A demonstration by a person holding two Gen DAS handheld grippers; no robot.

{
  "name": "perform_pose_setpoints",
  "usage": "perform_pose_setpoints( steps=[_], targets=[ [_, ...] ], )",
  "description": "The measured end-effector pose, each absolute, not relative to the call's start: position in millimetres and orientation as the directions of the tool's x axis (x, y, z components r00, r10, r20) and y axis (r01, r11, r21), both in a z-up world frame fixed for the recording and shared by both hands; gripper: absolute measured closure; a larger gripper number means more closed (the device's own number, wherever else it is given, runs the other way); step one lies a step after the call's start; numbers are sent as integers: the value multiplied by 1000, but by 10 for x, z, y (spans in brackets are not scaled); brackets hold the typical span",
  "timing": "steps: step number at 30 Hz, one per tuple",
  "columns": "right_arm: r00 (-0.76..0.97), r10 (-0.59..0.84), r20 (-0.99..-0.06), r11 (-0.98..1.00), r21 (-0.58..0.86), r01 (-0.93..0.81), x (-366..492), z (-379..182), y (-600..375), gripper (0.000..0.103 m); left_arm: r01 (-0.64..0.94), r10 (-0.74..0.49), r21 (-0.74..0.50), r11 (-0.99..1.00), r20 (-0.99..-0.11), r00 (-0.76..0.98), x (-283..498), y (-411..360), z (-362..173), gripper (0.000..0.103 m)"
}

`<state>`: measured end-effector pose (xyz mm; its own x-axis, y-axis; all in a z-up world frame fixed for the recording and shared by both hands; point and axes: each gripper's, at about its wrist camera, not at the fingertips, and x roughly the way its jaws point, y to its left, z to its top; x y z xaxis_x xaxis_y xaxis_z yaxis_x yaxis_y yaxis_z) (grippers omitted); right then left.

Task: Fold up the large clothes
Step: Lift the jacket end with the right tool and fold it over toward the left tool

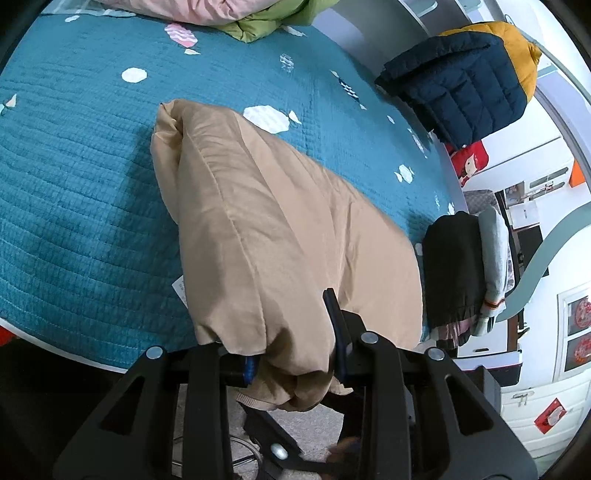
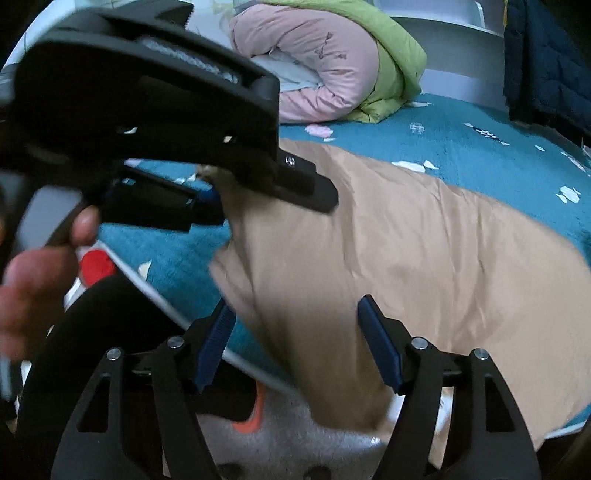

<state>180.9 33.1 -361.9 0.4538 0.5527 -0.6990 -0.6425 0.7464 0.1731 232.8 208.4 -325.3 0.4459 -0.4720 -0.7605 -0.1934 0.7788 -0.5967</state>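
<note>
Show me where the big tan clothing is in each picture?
Left wrist view: the tan garment fills the middle, running down into the left gripper, which pinches its bunched end.
Right wrist view: it spreads across the middle and right, beyond the open right gripper.
Shared landmark: the pink and green bedding at the far edge of the teal bedspread.

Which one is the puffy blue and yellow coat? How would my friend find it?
Start at the big teal bedspread covering the bed. Look past its far right edge, beyond the tan garment lying on it. There hangs a quilted jacket, the only thing that is navy with a mustard yellow part at the top.
</note>
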Motion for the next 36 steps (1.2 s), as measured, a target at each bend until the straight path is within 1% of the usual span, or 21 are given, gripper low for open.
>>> perform_pose_setpoints(
  steps=[2, 3, 4, 6, 8, 9, 10, 12, 13, 15, 17, 18, 20, 21, 23, 28, 31, 33, 34, 35, 36],
  targets=[
    [461, 549, -697, 751, 170, -638, 1864, -3665, 394, 37, -195, -470, -594, 780, -763, 444, 2347, 2083, -3252, 73],
    [473, 550, -689, 754, 166, -635, 1877, -3674, 417, 41, -196, -469, -593, 781, -764, 444, 2364, 2088, -3248, 73],
    [479, 550, -684, 757, 167, -632, 1889, -3677, 429, 47, -198, -470, -596, 778, -762, 445, 2364, 2087, -3246, 72],
    [468, 549, -692, 773, 207, -600, 1984, -3690, 417, 76, -207, -470, -599, 773, -761, 448, 2380, 2083, -3233, 71],
    [442, 581, -683, 777, 305, -550, 2114, -3677, 282, 84, -202, -485, -615, 762, -750, 450, 2391, 2063, -3204, 69],
    [439, 589, -678, 779, 332, -533, 2143, -3654, 216, 85, -191, -502, -632, 751, -735, 456, 2390, 2044, -3173, 63],
    [437, 601, -669, 779, 368, -508, 2189, -3611, 136, 86, -179, -515, -646, 742, -721, 463, 2389, 2025, -3136, 56],
    [448, 620, -644, 778, 433, -455, 2227, -3510, -49, 87, -134, -530, -654, 744, -701, 478, 2387, 1931, -2983, 49],
    [457, 627, -631, 777, 464, -426, 2256, -3462, -155, 87, -117, -536, -657, 745, -693, 483, 2383, 1881, -2915, 38],
    [477, 639, -603, 768, 533, -356, 2313, -3378, -407, 87, -74, -562, -680, 730, -658, 501, 2365, 1781, -2740, 25],
    [501, 641, -581, 758, 581, -296, 2354, -3306, -619, 87, 8, -604, -709, 705, -595, 530, 2336, 1660, -2504, 25],
    [522, 638, -566, 748, 616, -247, 2379, -3270, -818, 87, 48, -617, -714, 698, -567, 546, 2315, 1601, -2393, 22],
    [548, 630, -551, 727, 667, -164, 2404, -3249, -1144, 87, 90, -614, -703, 705, -542, 573, 2293, 1505, -2260, 19],
    [558, 629, -542, 711, 691, -131, 2374, -3218, -1267, 87, 102, -594, -678, 728, -549, 587, 2301, 1447, -2217, 19],
    [582, 617, -529, 676, 736, -48, 2331, -3245, -1593, 87, 94, -555, -632, 769, -588, 588, 2357, 1350, -2243, 18],
    [640, 570, -516, 594, 796, 113, 2131, -3406, -2212, 86, 13, -446, -512, 859, -736, 510, 2630, 1052, -2721, 18],
    [645, 532, -548, 556, 801, 222, 2076, -3610, -2447, 84, 30, -443, -481, 876, -779, 443, 2744, 770, -3053, 18],
    [614, 511, -601, 564, 774, 289, 2054, -3737, -2541, 83, 32, -440, -470, 882, -796, 416, 2814, 633, -3232, 18],
    [582, 500, -641, 590, 744, 312, 2048, -3795, -2543, 83, 23, -444, -472, 881, -809, 384, 2872, 553, -3343, 19],
    [562, 511, -650, 591, 741, 319, 2041, -3847, -2569, 82, 11, -447, -476, 880, -818, 361, 2914, 492, -3425, 19],
    [551, 522, -651, 586, 743, 322, 2009, -3869, -2604, 79, 17, -452, -477, 879, -821, 349, 2935, 440, -3479, 19]
  ],
)
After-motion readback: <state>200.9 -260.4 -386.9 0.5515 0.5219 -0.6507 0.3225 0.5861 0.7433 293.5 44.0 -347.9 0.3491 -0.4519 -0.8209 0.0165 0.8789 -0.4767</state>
